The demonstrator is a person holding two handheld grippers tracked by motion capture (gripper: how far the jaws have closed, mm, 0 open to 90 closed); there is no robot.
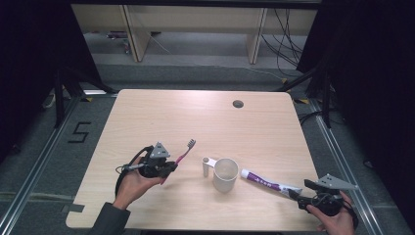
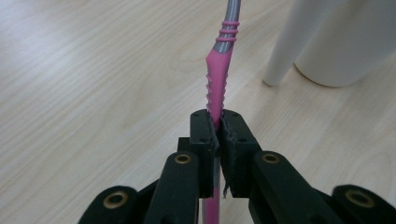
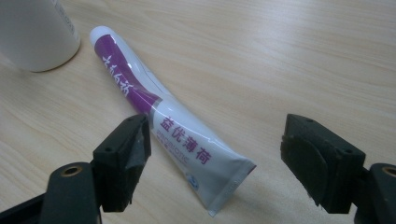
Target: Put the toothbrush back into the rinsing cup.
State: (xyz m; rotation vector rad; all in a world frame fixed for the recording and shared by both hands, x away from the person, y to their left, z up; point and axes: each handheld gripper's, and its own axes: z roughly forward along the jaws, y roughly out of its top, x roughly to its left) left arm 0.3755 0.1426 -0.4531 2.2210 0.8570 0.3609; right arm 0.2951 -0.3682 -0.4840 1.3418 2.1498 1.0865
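Toothbrush (image 2: 218, 77) pinched in left tongs (image 2: 218, 123); toothpaste tube (image 3: 173, 130) lies between spread right tongs (image 3: 217, 156).

The toothbrush (image 2: 215, 79) is pink with a grey neck and thin pink rings. The tube (image 3: 173, 130) is white and purple, with purple letters. The cup (image 1: 225, 174) is white. The desk (image 1: 147, 122) is pale wood with fine lines.
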